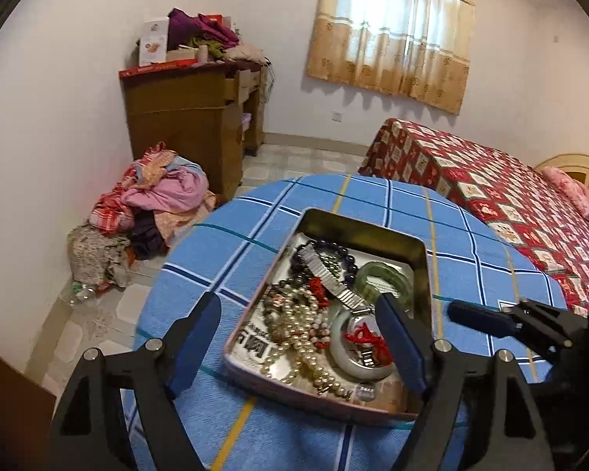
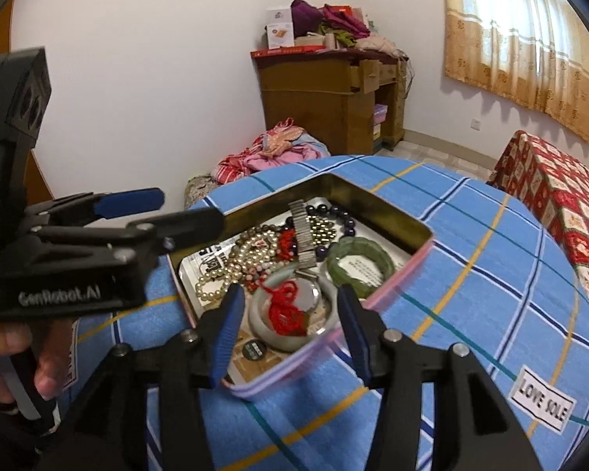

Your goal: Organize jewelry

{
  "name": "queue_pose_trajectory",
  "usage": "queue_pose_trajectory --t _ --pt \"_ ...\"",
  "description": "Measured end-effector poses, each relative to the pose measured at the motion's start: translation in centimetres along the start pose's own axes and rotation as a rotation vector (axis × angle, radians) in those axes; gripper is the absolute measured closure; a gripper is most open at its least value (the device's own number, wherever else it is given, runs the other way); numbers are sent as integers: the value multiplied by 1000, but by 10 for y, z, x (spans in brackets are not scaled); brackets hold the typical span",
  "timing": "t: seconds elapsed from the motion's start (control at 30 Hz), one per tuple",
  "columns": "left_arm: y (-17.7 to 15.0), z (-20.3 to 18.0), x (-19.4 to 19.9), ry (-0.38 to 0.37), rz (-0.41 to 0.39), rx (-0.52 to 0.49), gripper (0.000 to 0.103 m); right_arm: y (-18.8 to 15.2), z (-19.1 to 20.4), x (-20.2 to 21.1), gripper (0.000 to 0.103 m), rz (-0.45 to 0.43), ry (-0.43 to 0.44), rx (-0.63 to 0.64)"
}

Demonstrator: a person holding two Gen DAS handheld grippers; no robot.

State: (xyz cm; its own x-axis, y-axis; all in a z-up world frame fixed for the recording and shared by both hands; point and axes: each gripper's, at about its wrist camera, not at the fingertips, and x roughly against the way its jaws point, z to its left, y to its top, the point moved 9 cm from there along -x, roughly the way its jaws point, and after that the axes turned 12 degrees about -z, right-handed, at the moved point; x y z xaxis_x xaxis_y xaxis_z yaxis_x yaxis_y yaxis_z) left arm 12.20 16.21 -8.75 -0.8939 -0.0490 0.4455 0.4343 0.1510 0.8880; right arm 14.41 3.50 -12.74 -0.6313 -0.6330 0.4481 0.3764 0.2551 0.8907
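Both your left gripper [image 1: 300,343] and right gripper [image 2: 290,329] hang open, empty; grip the stiff, slippery, breakable pale jade bangle [image 2: 261,324] across its near rim.

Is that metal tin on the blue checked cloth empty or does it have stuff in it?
Well filled. The lidless rectangular metal tin holds a tangled pearl necklace, a green jade bangle and a metal watch strap.

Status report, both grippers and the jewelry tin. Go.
Left gripper open, right gripper open, both empty over the tin. Jewelry tangled inside: pearl strand, watch, green bangle. Nothing blocking.
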Motion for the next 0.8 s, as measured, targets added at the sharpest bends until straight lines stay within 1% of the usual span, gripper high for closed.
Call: queue_pose_trajectory --t 0.07,0.37,0.5,0.8 --pt "1 1 5 -2 -6 11 22 3 -4 7 45 -15 -19 -12" --pt "3 6 20 33 -21 11 22 12 -8 19 43 -54 -34 -26" --pt "4 6 22 37 -23 7 22 14 -8 23 40 -68 -36 -24" --pt "4 -2 24 34 -26 -11 22 16 -12 27 39 -84 -40 -34"
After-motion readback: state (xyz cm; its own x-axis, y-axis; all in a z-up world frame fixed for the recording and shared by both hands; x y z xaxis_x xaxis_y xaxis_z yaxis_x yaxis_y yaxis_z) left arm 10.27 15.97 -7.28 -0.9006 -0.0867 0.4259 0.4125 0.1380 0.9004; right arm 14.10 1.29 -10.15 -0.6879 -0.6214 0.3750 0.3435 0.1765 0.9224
